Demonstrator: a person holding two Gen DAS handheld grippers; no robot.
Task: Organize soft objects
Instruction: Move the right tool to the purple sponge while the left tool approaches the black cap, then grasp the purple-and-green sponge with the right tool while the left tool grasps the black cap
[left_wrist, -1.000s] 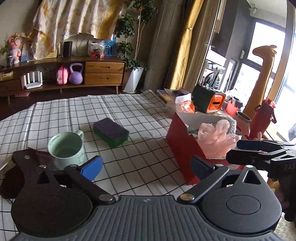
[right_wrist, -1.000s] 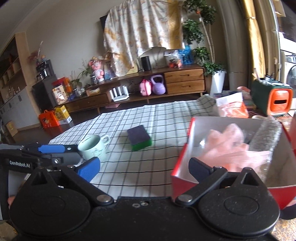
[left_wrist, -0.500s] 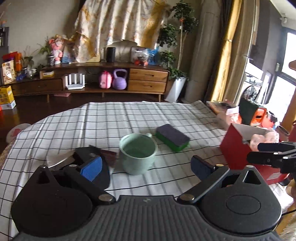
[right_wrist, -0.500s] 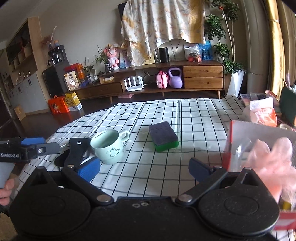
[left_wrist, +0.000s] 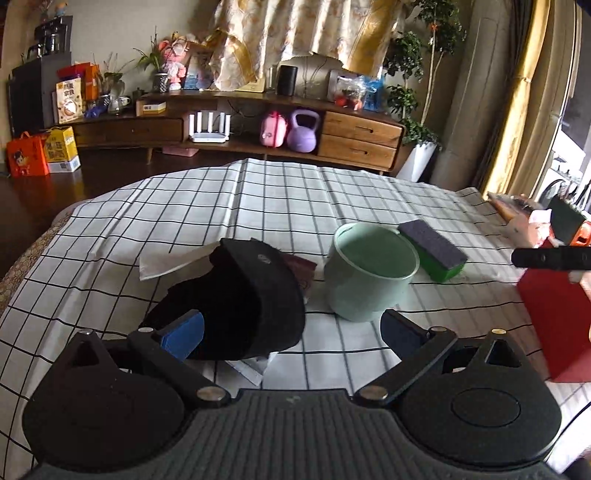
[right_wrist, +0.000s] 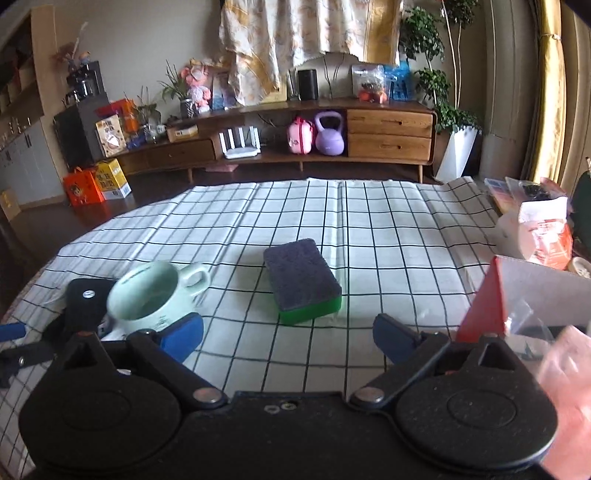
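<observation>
- The left hand-held gripper (left_wrist: 291, 332) hangs over the near left part of the checked surface (left_wrist: 258, 199), jaws spread wide with nothing between them.
- Right under its left finger lies a black cap (left_wrist: 240, 306), resting on a white paper (left_wrist: 162, 264) and touching a dark red booklet (left_wrist: 301, 267).
- Just right of the cap stands a mint-green mug (left_wrist: 369, 273), upright.
- Behind the mug's right side lies a sponge (left_wrist: 432, 249), green with a dark scouring top, flat on the surface near its middle.
- The right hand-held gripper (right_wrist: 288, 332) faces that sponge from the near edge, jaws wide apart and empty.
- A red box (right_wrist: 480, 306) stands at the right edge of the surface, with crinkled clear plastic (right_wrist: 524, 321) and a blurred pink soft item (right_wrist: 565, 373) at its opening.
</observation>
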